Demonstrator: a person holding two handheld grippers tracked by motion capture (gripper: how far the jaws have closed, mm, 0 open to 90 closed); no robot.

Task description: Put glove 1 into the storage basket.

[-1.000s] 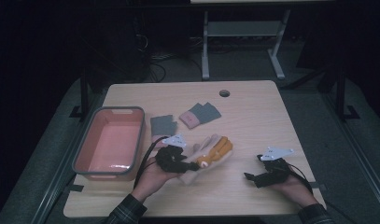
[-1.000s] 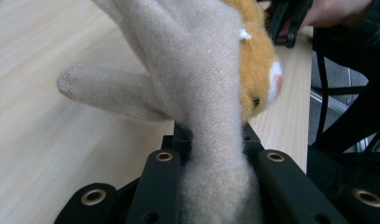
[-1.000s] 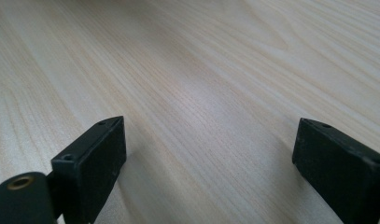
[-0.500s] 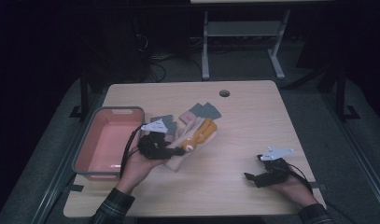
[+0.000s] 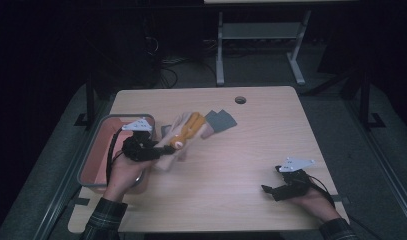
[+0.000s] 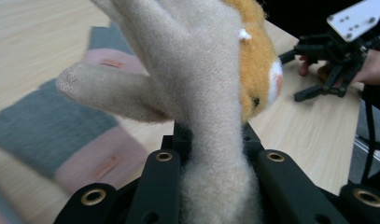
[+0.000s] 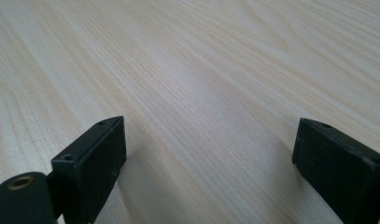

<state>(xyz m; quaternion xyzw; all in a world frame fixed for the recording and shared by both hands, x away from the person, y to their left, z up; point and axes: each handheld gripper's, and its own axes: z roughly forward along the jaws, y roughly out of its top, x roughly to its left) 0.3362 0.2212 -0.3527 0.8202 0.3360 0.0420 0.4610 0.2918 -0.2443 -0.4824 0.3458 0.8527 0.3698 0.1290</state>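
Observation:
A beige and orange plush toy (image 5: 181, 136) hangs above the table's left part, next to the pink bin (image 5: 93, 152). My left gripper (image 5: 158, 150) is shut on the toy's beige limb (image 6: 215, 186), which fills the gap between the jaws in the left gripper view. The toy's orange head (image 6: 255, 60) points toward the right hand. My right gripper (image 5: 267, 190) rests low on the table near the front right, open, with bare wood (image 7: 201, 93) between its two jaws.
Grey and pink cloth pieces (image 5: 220, 120) lie behind the toy near the table's middle; they also appear under the toy (image 6: 43, 126). A round cable hole (image 5: 240, 100) sits near the far edge. The bin has a grey rim.
My left gripper has carried the plush toy up and leftward, from the table's middle front to beside the pink bin. The right gripper has stayed put.

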